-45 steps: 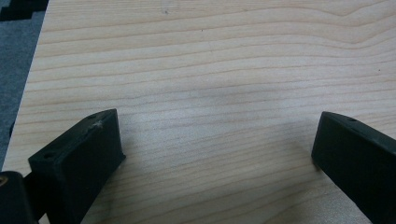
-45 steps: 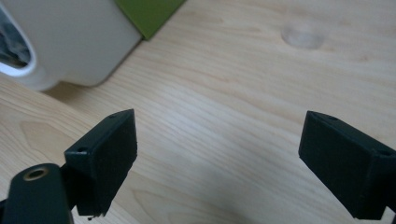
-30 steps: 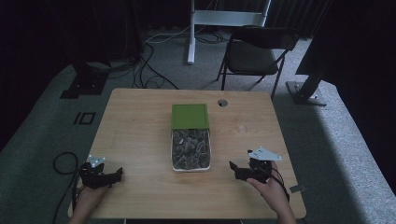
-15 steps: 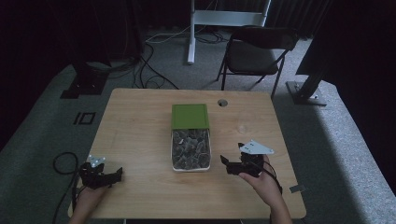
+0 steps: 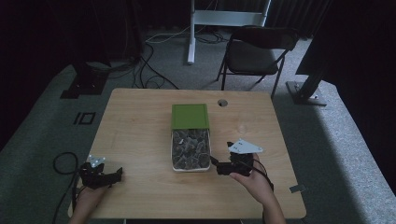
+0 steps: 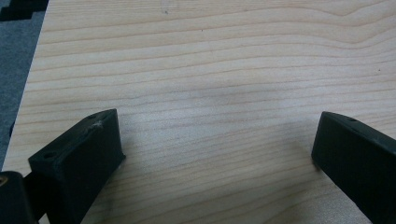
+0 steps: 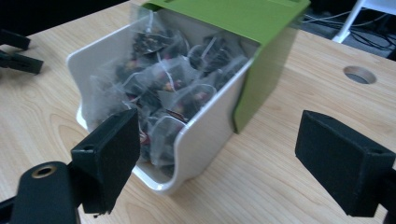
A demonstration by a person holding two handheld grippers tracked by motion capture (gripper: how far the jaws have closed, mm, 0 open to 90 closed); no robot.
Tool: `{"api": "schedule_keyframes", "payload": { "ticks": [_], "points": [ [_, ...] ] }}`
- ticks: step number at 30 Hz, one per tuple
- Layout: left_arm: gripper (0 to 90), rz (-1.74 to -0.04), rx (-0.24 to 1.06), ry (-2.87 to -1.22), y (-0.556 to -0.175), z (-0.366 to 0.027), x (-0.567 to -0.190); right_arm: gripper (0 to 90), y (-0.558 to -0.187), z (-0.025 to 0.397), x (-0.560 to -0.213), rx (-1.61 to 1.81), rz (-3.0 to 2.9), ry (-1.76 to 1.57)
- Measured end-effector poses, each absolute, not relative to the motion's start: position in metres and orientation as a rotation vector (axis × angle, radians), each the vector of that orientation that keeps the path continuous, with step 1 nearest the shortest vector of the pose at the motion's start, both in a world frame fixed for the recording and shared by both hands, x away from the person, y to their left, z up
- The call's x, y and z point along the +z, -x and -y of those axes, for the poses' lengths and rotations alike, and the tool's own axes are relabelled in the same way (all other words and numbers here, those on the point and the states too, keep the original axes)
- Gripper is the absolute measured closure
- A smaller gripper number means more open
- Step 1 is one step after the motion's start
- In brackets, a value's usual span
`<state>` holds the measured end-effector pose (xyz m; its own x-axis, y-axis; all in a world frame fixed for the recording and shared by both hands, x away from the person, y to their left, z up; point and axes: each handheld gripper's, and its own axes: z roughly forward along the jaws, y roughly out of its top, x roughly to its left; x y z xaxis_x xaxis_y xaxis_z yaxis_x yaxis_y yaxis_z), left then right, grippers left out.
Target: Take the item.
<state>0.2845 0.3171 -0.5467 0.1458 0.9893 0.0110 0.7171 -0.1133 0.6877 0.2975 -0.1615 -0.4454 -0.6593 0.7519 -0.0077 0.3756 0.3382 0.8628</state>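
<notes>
A white box [image 5: 173, 165] lies lengthwise in the middle of the wooden table [image 5: 140, 121]. A green lid [image 5: 189, 115] covers its far half, and several mesh tea bags [image 5: 189, 145] fill the uncovered near half. My right gripper [image 5: 217, 166] is open just off the box's near right corner, pointing at it. In the right gripper view the white box wall [image 7: 205, 135], the tea bags [image 7: 173, 84] and the green lid [image 7: 243, 18] lie ahead of the right gripper [image 7: 219, 149], whose jaws stand wide apart. My left gripper [image 5: 116, 176] rests open at the table's near left, over bare wood [image 6: 210, 70].
A round cable hole [image 5: 222, 102] is in the table top behind the box. A black folding chair [image 5: 254, 51] and a white stand post [image 5: 191, 30] are beyond the far edge. Cables [image 5: 63, 163] lie on the grey floor at the left.
My right gripper has moved left and slightly forward, from the table's right side up to the box's near right corner. The left gripper has stayed in place.
</notes>
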Motion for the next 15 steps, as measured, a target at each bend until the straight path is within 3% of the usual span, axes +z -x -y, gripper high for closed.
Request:
{"api": "schedule_keyframes", "payload": {
  "ticks": [15],
  "points": [
    [2.3,-1.626,0.660,-1.891,-0.285,-0.317,-0.547,14.9,-0.297,0.126,-0.447,1.299,-2.271,-0.901]
  ]
}}
